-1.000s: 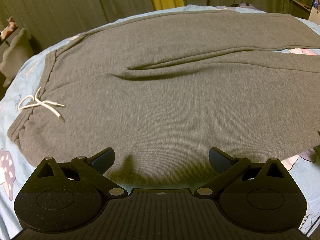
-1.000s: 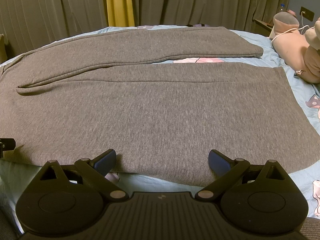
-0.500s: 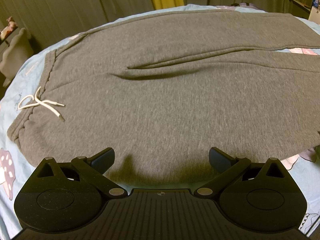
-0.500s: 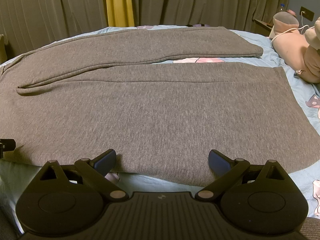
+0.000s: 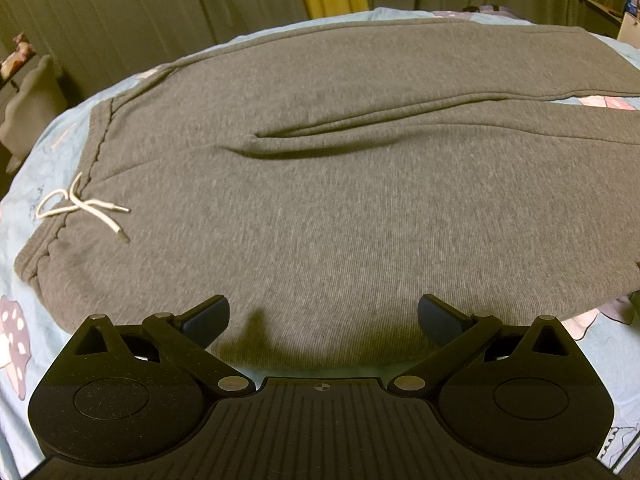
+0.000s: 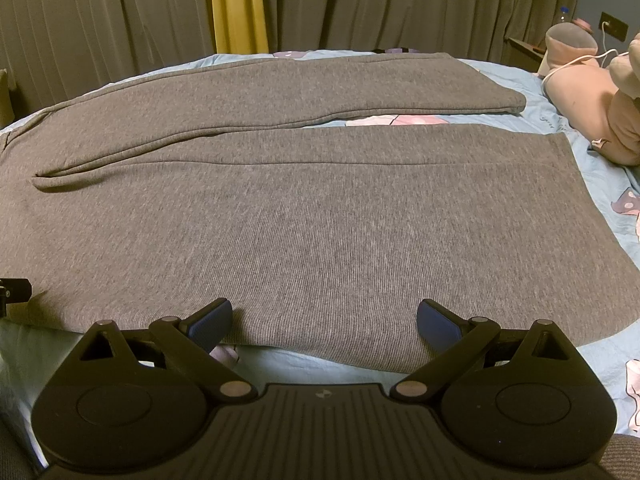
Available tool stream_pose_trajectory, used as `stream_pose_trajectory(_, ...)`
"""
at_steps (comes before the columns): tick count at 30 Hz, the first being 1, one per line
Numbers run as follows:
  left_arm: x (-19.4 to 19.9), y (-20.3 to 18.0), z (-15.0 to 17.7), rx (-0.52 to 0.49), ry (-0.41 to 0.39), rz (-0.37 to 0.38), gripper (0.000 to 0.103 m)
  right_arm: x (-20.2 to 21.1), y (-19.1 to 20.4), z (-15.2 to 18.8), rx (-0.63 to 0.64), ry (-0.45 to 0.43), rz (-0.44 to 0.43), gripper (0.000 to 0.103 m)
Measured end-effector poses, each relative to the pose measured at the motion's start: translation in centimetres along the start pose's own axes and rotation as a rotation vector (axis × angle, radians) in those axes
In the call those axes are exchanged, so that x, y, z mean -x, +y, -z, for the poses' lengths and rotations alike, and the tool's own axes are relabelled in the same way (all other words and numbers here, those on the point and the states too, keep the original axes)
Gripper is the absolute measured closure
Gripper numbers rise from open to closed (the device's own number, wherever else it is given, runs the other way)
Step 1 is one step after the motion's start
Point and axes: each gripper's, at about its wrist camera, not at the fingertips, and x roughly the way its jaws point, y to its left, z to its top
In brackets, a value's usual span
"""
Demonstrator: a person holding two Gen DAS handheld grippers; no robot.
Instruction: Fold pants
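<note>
- Pants [image 5: 340, 200], grey sweatpants, lie flat and unfolded across a light blue patterned bedsheet [image 5: 48, 152], straight ahead of both tongs, with the near edge of the cloth just in front of the fingertips.
- Left gripper [image 5: 323, 316]: jaws spread wide, nothing between them, poised over the near edge of the seat part of the pants.
- Right gripper [image 6: 325, 316]: jaws likewise spread wide and empty, poised over the near edge of the nearer leg.
- Only the left wrist view shows the waistband [image 5: 60, 220], off to the left of the tongs, with its white drawstring [image 5: 80, 208] tied in a loose bow lying on the cloth.
- Only the right wrist view shows both leg ends: the nearer leg's hem [image 6: 560, 136] ahead and to the right, the farther leg's hem [image 6: 516, 100] beyond it, a strip of sheet between the two legs.
- Right wrist view alone also shows a pink plush toy [image 6: 588, 96] far right of the tongs, a white cable [image 6: 580, 60] over it, and a wall socket [image 6: 614, 26] behind.
- Both views show grey curtains [image 6: 380, 4] with a yellow strip [image 6: 238, 4] beyond the bed.
- No readable writing or brand; a small round mark sits on each gripper body, too small to read.
</note>
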Motion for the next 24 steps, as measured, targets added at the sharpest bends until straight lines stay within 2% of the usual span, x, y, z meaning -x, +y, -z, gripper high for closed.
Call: stream_pose_trajectory(24,-0.01,0.17,-0.09,-0.002,0.004,0.002,0.0,-0.01,-0.07,-0.03,-0.003,0.005,-0.002,0.004)
